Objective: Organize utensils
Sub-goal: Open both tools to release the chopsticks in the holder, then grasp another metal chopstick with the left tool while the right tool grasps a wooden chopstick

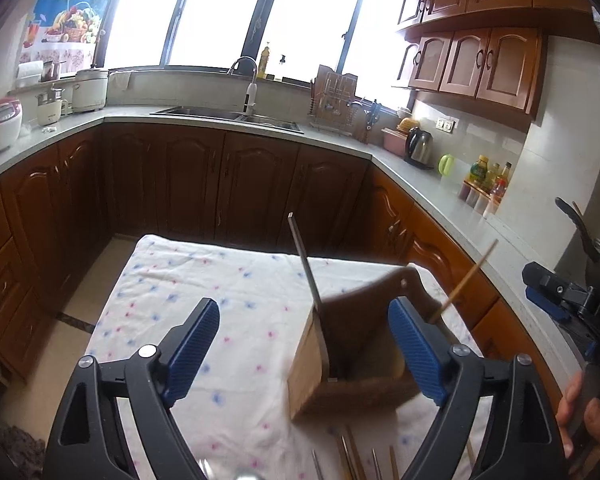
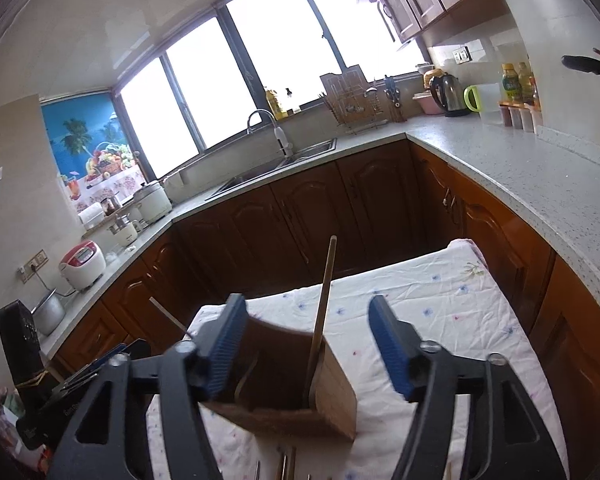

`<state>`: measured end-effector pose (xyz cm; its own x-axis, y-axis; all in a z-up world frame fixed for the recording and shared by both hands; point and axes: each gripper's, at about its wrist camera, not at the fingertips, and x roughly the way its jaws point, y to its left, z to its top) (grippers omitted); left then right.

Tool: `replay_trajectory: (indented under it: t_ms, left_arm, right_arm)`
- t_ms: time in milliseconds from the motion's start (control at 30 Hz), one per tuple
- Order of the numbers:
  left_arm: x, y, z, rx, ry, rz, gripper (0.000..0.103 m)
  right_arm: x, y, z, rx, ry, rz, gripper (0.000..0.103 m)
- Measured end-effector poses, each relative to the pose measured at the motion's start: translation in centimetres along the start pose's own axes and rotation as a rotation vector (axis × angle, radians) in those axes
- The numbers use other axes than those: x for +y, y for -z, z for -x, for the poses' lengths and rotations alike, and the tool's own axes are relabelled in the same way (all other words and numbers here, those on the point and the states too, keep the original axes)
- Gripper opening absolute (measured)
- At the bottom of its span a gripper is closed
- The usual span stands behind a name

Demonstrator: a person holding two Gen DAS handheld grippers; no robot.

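Both released — left hand-held gripper and right hand-held gripper straddle wooden utensil holder on desk cloth; metal chopstick, wooden chopstick stand inside

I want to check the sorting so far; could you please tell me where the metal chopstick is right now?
The metal chopstick stands tilted in the wooden utensil holder on the floral cloth, in the left wrist view between the open fingers, left of the wooden chopstick.

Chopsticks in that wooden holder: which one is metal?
The grey metal chopstick at the holder's left corner, seen from the left wrist. The other chopstick is pale wood, leaning right.
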<state>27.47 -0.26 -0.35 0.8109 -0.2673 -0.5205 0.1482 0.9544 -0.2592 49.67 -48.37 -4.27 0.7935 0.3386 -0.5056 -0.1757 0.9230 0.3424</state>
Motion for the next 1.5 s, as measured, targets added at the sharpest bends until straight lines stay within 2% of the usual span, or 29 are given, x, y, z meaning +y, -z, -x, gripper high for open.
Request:
replay_trajectory:
  t_ms: [233, 433, 633, 833, 1000, 1100, 1200, 1300, 1433, 1500]
  left_arm:
    - [0.0, 3.2, 4.0, 0.034, -0.033, -0.011, 0.089]
    - [-1.1, 6.0, 6.5, 0.094, -0.065, -0.042, 0.091]
    - [-1.4, 8.3, 8.4, 0.160, -0.054, -0.050, 0.090]
    - [-1.4, 9.1, 8.9, 0.205, -0.056, -0.070, 0.090]
    - [-1.8, 9.8, 8.2, 0.236, -0.066, -0.086, 0.089]
    - [-2.1, 10.0, 6.9, 0.262, -0.065, -0.094, 0.084]
    - [-2.3, 10.0, 6.0, 0.285, -0.062, -0.094, 0.079]
    - [-2.3, 9.9, 4.7, 0.307, -0.062, -0.091, 0.076]
    - [-2.4, 9.8, 2.6, 0.346, -0.058, -0.090, 0.070]
    - [-2.3, 9.6, 1.5, 0.374, -0.050, -0.080, 0.065]
  right_arm:
    - [-0.1, 2.8, 3.2, 0.014, -0.016, 0.004, 0.080]
    - [-0.7, 6.1, 5.7, 0.048, 0.010, 0.017, 0.081]
    - [-2.3, 9.6, 8.2, 0.082, 0.061, 0.002, 0.081]
    - [-4.2, 12.3, 9.2, 0.147, 0.134, -0.007, 0.081]
    - [-5.2, 13.4, 9.5, 0.176, 0.158, -0.023, 0.080]
    - [-5.3, 13.7, 9.1, 0.188, 0.169, -0.009, 0.080]
    - [-5.6, 13.8, 8.7, 0.201, 0.177, -0.008, 0.076]
    - [-5.8, 14.0, 8.0, 0.221, 0.188, 0.000, 0.067]
    - [-6.3, 14.0, 6.6, 0.257, 0.196, 0.003, 0.049]
    - [-6.7, 13.9, 5.7, 0.276, 0.206, 0.003, 0.043]
